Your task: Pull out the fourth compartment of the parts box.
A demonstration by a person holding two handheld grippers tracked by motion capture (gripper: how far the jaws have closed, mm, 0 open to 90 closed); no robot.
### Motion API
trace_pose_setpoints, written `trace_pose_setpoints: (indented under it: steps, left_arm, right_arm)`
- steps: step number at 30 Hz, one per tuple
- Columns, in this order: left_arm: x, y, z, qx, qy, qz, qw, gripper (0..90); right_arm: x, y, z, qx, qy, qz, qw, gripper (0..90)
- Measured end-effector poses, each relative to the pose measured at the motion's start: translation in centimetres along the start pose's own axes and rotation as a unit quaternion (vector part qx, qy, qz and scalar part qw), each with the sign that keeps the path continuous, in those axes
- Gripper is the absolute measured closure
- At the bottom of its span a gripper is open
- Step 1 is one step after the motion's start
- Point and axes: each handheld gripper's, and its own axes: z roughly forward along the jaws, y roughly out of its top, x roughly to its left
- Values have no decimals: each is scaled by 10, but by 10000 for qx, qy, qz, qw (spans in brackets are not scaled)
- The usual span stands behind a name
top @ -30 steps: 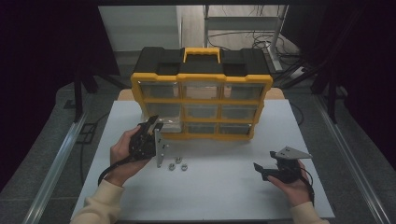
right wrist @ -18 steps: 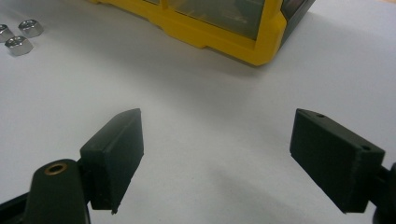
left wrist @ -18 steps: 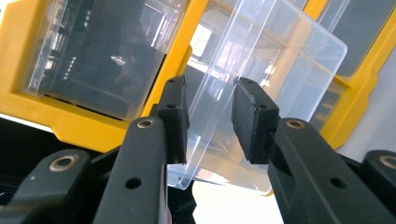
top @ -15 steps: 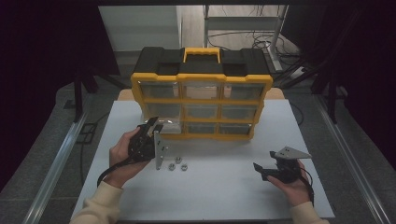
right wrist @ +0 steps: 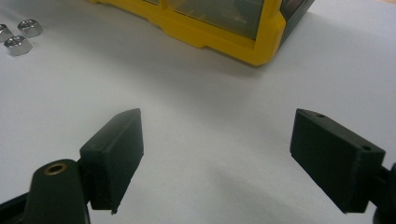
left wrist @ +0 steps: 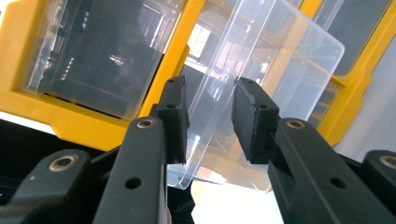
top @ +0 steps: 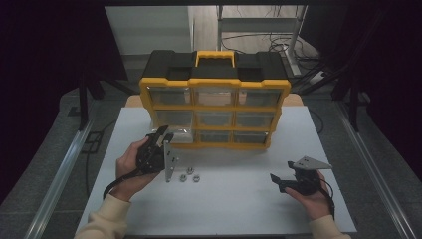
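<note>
A yellow and black organizer [top: 214, 79] with clear drawers stands at the back of the white table [top: 239, 209]. My left gripper [top: 160, 137] is at its bottom left corner, shut on a clear plastic drawer [top: 180, 132] that is pulled out of its slot. In the left gripper view the tilted drawer [left wrist: 261, 60] has its front wall between the two pads of that gripper [left wrist: 210, 116], with the yellow frame [left wrist: 173, 46] behind. My right gripper [top: 279, 182] rests low at the table's right front. Its jaws [right wrist: 215, 135] are open over bare table.
Three small metal nuts [top: 183, 178] lie on the table just right of the left hand, and two of the nuts [right wrist: 29, 28] appear at the top left of the right gripper view. The organizer's lower corner [right wrist: 224, 39] lies ahead of the right gripper.
</note>
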Motion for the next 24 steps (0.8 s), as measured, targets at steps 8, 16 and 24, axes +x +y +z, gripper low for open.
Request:
trace_pose_setpoints:
  steps: [8, 16, 24]
  left_arm:
    - [-1, 0, -2, -7, -13, -11, 10000, 666]
    - [-1, -1, -3, -2, -19, 10, 10000, 666]
    - [0, 0, -7, -7, -32, 22, 10000, 666]
  right_arm:
    - [0, 0, 0, 3, -4, -5, 10000, 178]
    - [0, 0, 0, 4, -1, -4, 10000, 173]
    - [0, 0, 1, 14, -7, 7, 10000, 170]
